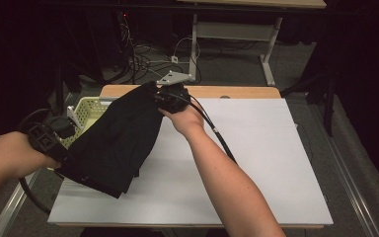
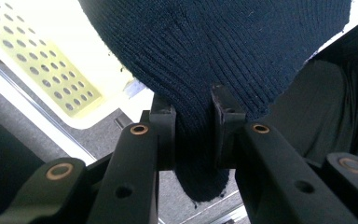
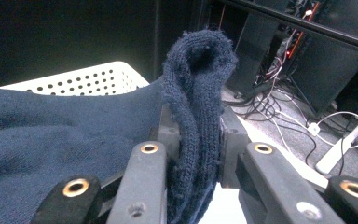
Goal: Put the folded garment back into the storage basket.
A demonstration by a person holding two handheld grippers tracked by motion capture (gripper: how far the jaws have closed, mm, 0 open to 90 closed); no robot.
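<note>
Both hand-held grippers were clamped on a dark navy knit garment [image 1: 118, 140], left hand-held gripper [image 2: 193, 135] low, right hand-held gripper [image 3: 193, 140] high, holding it off the counter [image 1: 256, 158] beside the yellow perforated basket [image 1: 86, 111]; judged lifted out, laying flat remaining.

Dim room, grey floor [image 1: 237, 61], tangled cables [image 1: 143, 54].

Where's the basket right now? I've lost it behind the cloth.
In the high view the pale perforated basket sits at the table's far-left corner, partly hidden by the dark knit garment held up between both grippers.
</note>
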